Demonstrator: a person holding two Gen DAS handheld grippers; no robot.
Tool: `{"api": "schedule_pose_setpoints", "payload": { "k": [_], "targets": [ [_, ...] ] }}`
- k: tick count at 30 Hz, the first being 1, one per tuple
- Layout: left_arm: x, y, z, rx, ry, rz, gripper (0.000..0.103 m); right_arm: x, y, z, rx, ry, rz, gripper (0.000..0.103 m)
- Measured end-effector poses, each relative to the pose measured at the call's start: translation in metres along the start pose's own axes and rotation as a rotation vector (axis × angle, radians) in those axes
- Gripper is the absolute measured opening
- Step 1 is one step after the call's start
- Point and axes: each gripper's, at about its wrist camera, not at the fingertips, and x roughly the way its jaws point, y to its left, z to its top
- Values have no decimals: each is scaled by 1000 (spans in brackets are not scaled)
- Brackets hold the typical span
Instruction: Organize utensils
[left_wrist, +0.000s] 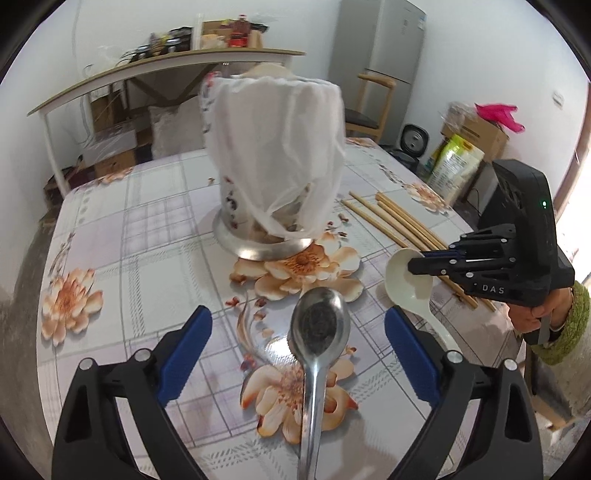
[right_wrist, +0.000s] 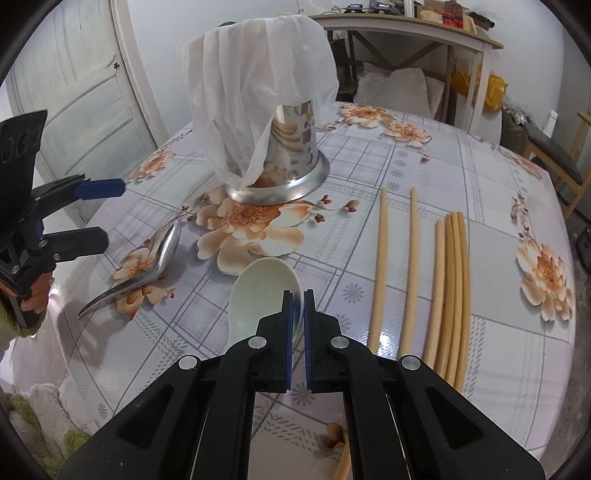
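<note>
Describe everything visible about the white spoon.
The white spoon looks like smooth plastic or ceramic, with a deep rounded bowl, hollow side up, and a curved handle. It is on the floral tablecloth left of the chopsticks. The right gripper has its fingers shut on the bowl's rim.

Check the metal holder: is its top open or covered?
Covered: a white plastic bag drapes over the metal holder, hiding its mouth.

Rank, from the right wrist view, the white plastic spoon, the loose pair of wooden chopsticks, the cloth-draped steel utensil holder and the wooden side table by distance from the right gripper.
1. White plastic spoon: its rim is clamped in the right gripper.
2. Loose pair of wooden chopsticks: just right.
3. Cloth-draped steel utensil holder: ahead, centre.
4. Wooden side table: behind, by the wall.
</note>
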Motion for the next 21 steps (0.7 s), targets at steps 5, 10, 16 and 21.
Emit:
{"api": "schedule_pose_setpoints", "payload": {
  "k": [5, 10, 16, 21],
  "targets": [
    [18, -4, 7, 63, 52, -42, 69, 3, 1, 1, 1, 2, 4, 3],
    [38, -7, 13, 134, 110, -100, 55, 3, 0, 2, 8, 1, 12, 3],
    [53, -1, 19, 128, 164, -156, 42, 4, 0, 3, 13, 0, 13, 3],
    [57, -5, 18, 148, 183, -167, 32, 5, -1, 4, 22, -2, 16, 3]
  ]
}}
